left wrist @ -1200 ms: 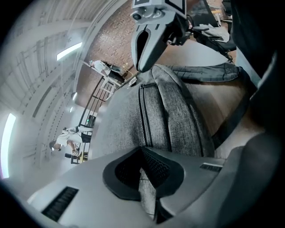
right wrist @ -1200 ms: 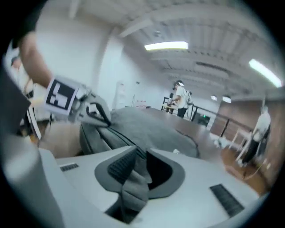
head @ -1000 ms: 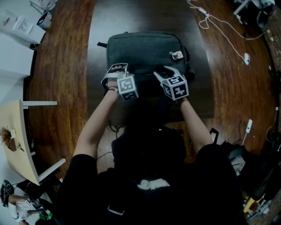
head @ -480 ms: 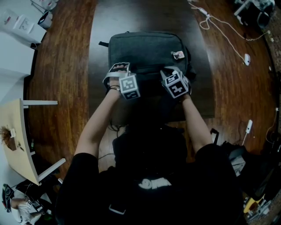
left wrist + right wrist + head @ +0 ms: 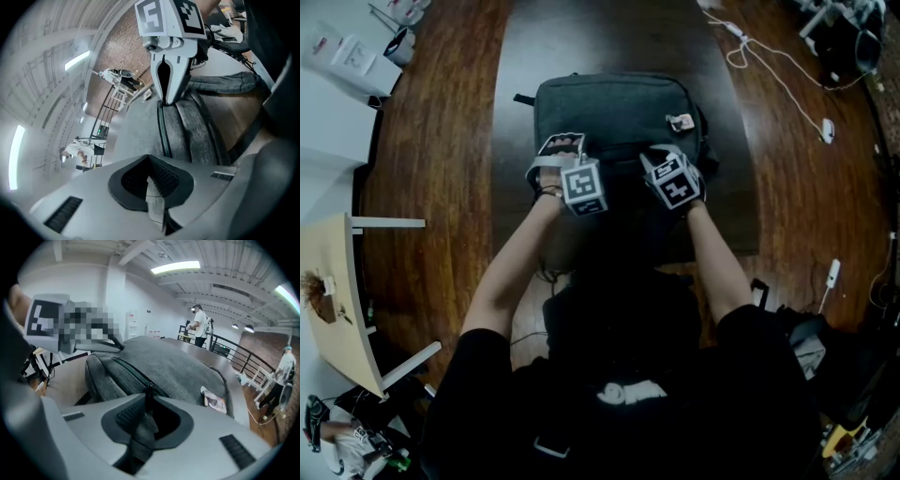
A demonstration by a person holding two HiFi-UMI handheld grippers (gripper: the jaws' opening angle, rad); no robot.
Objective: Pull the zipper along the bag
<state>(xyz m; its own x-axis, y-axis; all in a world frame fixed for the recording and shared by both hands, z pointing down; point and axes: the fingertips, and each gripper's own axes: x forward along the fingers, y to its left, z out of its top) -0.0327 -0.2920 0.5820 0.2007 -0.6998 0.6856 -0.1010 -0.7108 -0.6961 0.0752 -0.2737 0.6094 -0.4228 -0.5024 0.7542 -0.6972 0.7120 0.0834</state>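
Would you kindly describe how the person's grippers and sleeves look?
The left gripper and right gripper have pale grey bodies with black ridged pads inside the jaws. Each carries a white cube printed with black square markers. The person wears a black short-sleeved top.

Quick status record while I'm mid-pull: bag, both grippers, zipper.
bag: grey, lying flat on dark surface
left gripper: shut on fabric tab of the bag
right gripper: jaws just closed in, then eased slightly; pads on zipper pull
zipper: track runs between the two grippers
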